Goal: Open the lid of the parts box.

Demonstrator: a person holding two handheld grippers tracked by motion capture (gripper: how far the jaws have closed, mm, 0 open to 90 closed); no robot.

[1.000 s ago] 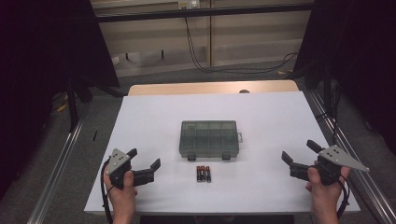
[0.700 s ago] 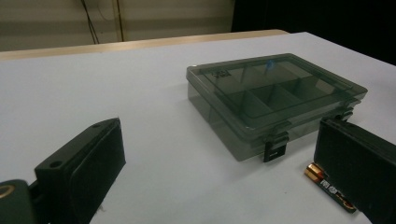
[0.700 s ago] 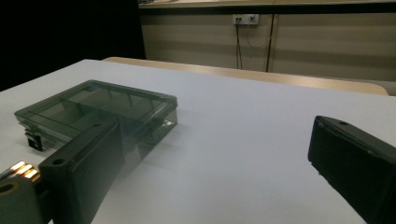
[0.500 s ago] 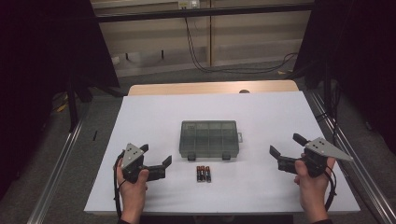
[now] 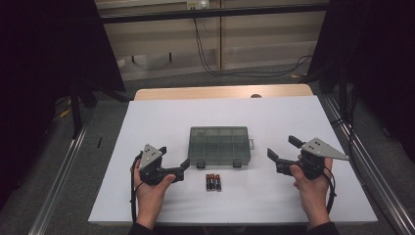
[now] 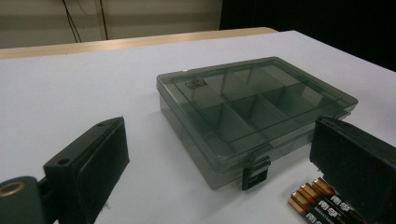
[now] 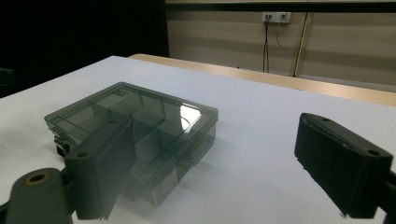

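Smoky grey translucent plastic: a compartment box (image 5: 219, 146) lies flat, lid closed, near the middle of the white table (image 5: 147, 117). Dividers show through the lid in the left gripper view; two dark latches (image 6: 255, 171) sit on its near edge.

Batteries (image 5: 213, 182): three, side by side and touching, lying just near of the box's near edge, close to its middle. Black bodies with copper-coloured ends. In the left gripper view they lie just beside the right-hand latch, partly hidden by the right-hand jaw.

Left gripper (image 5: 172, 161): held in the person's left hand (image 5: 149, 188), low over the table, left of the box's near-left corner. Jaws apart, nothing between them but table and, farther off, the box. One jaw tip comes very near the box's corner; whether it touches, cannot tell.

Right gripper (image 5: 285, 149): held in the right hand (image 5: 308, 183), right of the box and apart from it, pointing leftward toward it. Jaws wide apart, holding nothing. Grey three-cornered plate on top.

Beyond the table's far edge: a wooden strip (image 5: 222, 91), then cables on the floor (image 5: 254, 72).
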